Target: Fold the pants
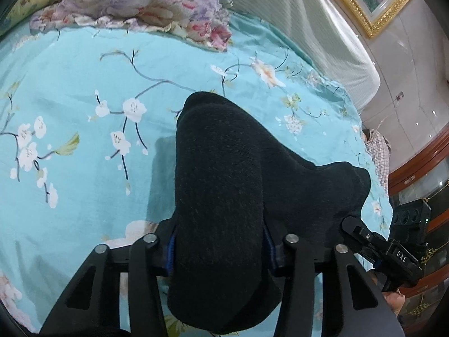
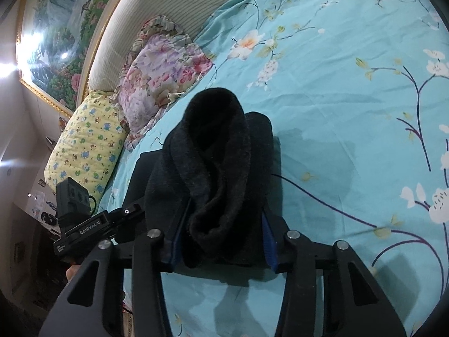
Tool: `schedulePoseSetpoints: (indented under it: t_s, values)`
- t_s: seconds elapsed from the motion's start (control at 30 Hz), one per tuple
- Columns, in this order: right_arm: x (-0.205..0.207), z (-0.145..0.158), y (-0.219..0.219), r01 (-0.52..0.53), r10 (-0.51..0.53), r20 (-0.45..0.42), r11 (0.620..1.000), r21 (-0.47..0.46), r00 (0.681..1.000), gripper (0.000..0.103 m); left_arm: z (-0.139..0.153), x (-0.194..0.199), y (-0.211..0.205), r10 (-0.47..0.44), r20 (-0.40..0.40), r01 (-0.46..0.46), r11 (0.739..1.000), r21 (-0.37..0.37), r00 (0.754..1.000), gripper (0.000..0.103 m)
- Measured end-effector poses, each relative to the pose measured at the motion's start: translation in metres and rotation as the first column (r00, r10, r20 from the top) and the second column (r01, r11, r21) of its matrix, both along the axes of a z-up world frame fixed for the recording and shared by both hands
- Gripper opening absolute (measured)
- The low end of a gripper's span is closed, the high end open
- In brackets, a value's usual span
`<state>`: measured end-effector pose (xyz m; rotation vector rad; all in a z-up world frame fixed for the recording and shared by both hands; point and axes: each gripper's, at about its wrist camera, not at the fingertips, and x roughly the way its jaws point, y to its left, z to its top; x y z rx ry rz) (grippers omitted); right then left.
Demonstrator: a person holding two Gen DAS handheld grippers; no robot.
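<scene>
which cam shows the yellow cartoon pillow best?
Right wrist view: the yellow pillow lies in full view, beside the floral pillow. Left wrist view catches only a yellow sliver at the top-left edge.

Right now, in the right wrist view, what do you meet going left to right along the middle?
Left gripper → yellow patterned pillow → black pants bunched in the right gripper → turquoise floral bedsheet.

The bunched dark pants (image 1: 224,196) hide both blue pads of the left hand-held gripper (image 1: 220,248).
</scene>
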<state>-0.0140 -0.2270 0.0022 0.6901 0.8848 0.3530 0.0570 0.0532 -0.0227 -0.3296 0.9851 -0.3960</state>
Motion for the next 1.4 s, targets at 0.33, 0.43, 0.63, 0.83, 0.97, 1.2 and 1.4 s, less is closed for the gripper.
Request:
schedulePoseSetpoints:
  t_s: [0.33,0.43,0.63,0.83,0.97,1.2,1.4]
  values:
    - [0.012,0.033,0.031,-0.077,0.078,0.063,0.997,-0.013,0.995,0.041,0.042,-0.020,0.020,0.058,0.110,-0.066,0.995,0.070,0.992,0.040]
    - [0.019,0.039,0.046,-0.103,0.104,0.079,0.995,-0.010,0.991,0.041,0.055,-0.025,0.034,0.088,0.146,-0.102,0.991,0.090,0.985,0.040]
    - [0.038,0.053,0.077,-0.164,0.165,0.110,0.986,-0.016,0.980,0.041,0.073,-0.031,0.069,0.159,0.190,-0.180,0.979,0.095,0.969,0.040]
    - [0.061,0.058,0.109,-0.219,0.217,0.110,0.976,0.008,0.970,0.041,0.080,-0.028,0.096,0.224,0.212,-0.251,0.962,0.107,0.951,0.040]
    - [0.073,0.060,0.129,-0.249,0.247,0.111,0.968,0.003,0.963,0.041,0.080,-0.027,0.113,0.260,0.221,-0.289,0.950,0.114,0.940,0.040]
    - [0.095,0.060,0.161,-0.304,0.305,0.111,0.952,-0.032,0.946,0.041,0.078,-0.019,0.137,0.312,0.226,-0.346,0.929,0.131,0.923,0.040]
    - [0.113,0.058,0.179,-0.333,0.335,0.110,0.942,-0.038,0.936,0.041,0.077,-0.009,0.152,0.341,0.229,-0.377,0.916,0.138,0.912,0.040]
